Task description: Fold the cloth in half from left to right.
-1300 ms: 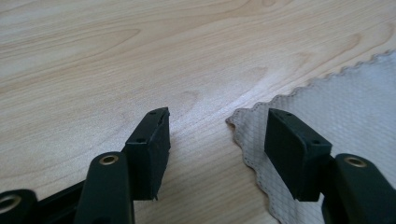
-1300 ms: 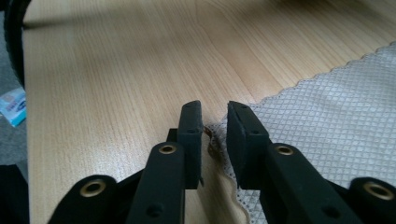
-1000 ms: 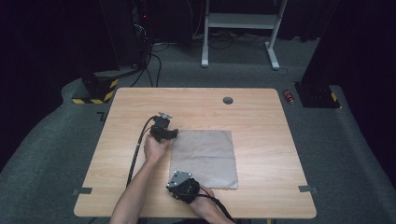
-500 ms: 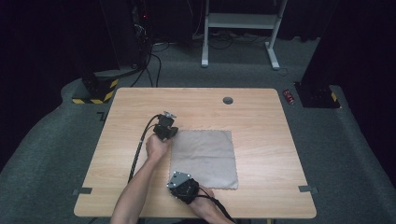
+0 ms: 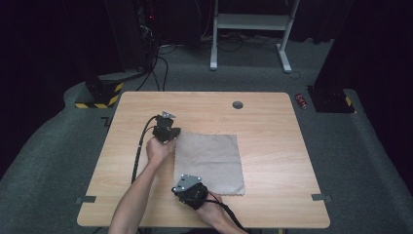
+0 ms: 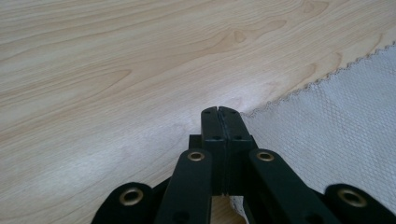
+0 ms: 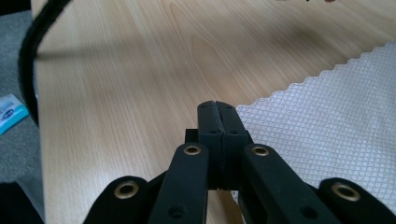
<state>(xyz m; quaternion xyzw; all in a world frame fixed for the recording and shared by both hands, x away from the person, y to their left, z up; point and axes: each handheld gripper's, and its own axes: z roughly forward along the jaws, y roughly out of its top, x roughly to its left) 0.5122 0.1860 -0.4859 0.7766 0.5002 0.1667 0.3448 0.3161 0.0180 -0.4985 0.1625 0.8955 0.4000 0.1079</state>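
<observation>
A square grey cloth (image 5: 209, 158) lies flat on the light wooden table (image 5: 272, 126). My left gripper (image 5: 176, 133) sits at the cloth's far left corner, held by a hand. In the left gripper view the jaws (image 6: 218, 111) are pressed together and the cloth's (image 6: 336, 126) zigzag edge runs into them. My right gripper (image 5: 179, 188) is at the near left corner. In the right gripper view its jaws (image 7: 215, 105) are likewise shut, with the corner of the cloth (image 7: 336, 107) pinched between them.
A round cable hole (image 5: 237, 105) is in the table's far middle. The left gripper's black cable (image 5: 139, 156) trails over the table's left side. Tape marks (image 5: 317, 197) sit by the near corners. White frame legs (image 5: 283, 53) and dark stands occupy the carpet beyond.
The left gripper has lifted a little at the cloth's far left corner. The right gripper has stayed where it was.
</observation>
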